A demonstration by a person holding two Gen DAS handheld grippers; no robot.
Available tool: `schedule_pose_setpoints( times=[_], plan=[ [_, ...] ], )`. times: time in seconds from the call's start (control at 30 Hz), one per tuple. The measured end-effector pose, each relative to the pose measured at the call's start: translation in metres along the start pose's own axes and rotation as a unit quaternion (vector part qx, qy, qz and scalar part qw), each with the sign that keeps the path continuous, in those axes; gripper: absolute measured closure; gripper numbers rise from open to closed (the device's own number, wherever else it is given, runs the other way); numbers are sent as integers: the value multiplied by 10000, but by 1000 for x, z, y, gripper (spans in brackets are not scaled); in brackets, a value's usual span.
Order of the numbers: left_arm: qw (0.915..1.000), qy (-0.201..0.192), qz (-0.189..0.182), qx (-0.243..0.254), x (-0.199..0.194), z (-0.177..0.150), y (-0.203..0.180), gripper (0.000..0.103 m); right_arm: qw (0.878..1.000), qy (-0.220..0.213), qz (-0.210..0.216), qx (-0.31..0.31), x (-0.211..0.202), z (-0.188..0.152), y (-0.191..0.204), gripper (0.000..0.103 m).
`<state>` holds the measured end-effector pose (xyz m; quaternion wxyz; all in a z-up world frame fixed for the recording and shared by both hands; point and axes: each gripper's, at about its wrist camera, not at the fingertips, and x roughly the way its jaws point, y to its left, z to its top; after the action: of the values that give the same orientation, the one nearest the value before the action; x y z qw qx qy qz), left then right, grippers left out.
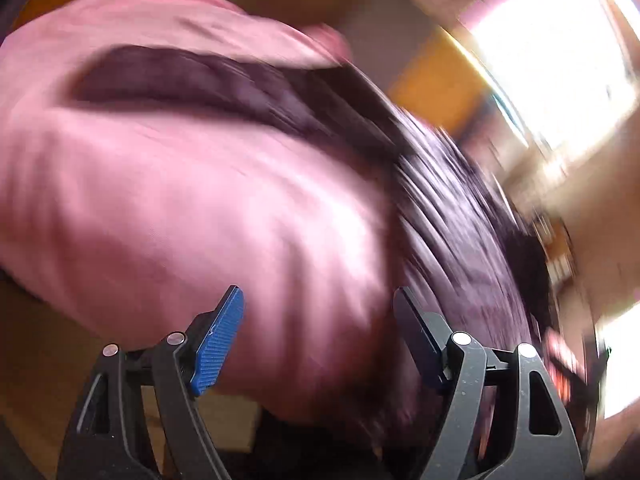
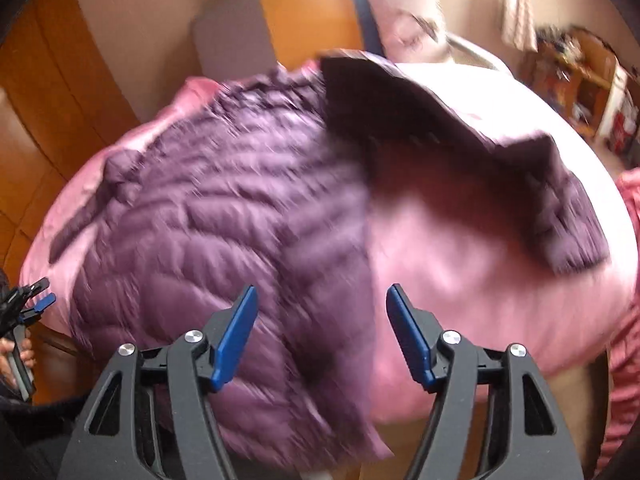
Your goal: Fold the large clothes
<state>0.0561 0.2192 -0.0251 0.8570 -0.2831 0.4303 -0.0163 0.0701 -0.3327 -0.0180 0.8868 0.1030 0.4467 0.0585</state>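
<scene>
— While your purple quilted jacket [image 2: 216,216] lies spread on the pink bedcover [image 2: 472,264], where exactly does it sit?

— It covers the left and middle of the bed in your right wrist view. One front panel is flipped open toward the right, so you see its dark lining [image 2: 400,112] facing up. A quilted part of the jacket [image 2: 572,232] lies off to the right on the pink cover. The hem hangs past the near edge of the bed, just below your right tongs [image 2: 320,320].

— And what are your right tongs doing?

— Their blue pads [image 2: 236,340] stand wide apart, gripping nothing, poised above the jacket's lower edge.

— Your left tongs?

— You can see them in their own view, left tongs [image 1: 316,320], spread open too, with nothing between the pads. That view is heavily blurred; pink cover [image 1: 160,200] fills most of it and dark jacket fabric [image 1: 460,220] runs down the right side. In the right wrist view the left tool shows small at the far left edge, beside the corner of the bed.

— What lies around the bed?

— A pillow [image 2: 404,12] sits at the head against an orange wooden headboard [image 2: 308,16]. Wooden panels [image 2: 44,92] stand to the left, and a cluttered shelf [image 2: 580,76] shows at the far right.
</scene>
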Motion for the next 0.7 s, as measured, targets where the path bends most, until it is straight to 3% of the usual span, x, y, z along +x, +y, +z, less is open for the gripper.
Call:
schedule_pose_setpoints(
  times=[0.07,0.17,0.23,0.3,0.47,0.57,0.6,0.63,0.67,0.7],
  plan=[
    [9978,-276,402,-444,-3,23,24,26,9996,-134,217,-157,14,10,26,30],
    [9853,-739,1144,-1035,-4,58,66,24,9977,-207,412,-500,40,20,63,23],
    [9768,-834,1468,-1314,-1,73,89,19,9953,-184,631,-709,63,26,94,22],
    [9718,-930,1510,-1554,2,89,111,19,9929,-103,794,-876,81,28,118,20],
    [9634,-1176,1769,-1634,12,125,137,15,9881,-98,416,-1480,127,31,163,17],
    [9646,-1145,1664,-1694,26,144,150,16,9877,-94,272,-1535,147,28,174,9],
    [9669,-1077,1617,-1652,26,146,156,21,9886,-65,261,-1485,152,26,174,9],
    [9695,-985,1597,-1578,31,151,156,42,9890,-68,256,-1457,156,24,173,7],
    [9735,-855,1546,-1452,39,155,155,73,9892,-87,263,-1439,158,22,172,7],
    [9777,-710,1516,-1270,45,158,151,83,9894,-104,269,-1423,159,21,170,6]
  ],
)
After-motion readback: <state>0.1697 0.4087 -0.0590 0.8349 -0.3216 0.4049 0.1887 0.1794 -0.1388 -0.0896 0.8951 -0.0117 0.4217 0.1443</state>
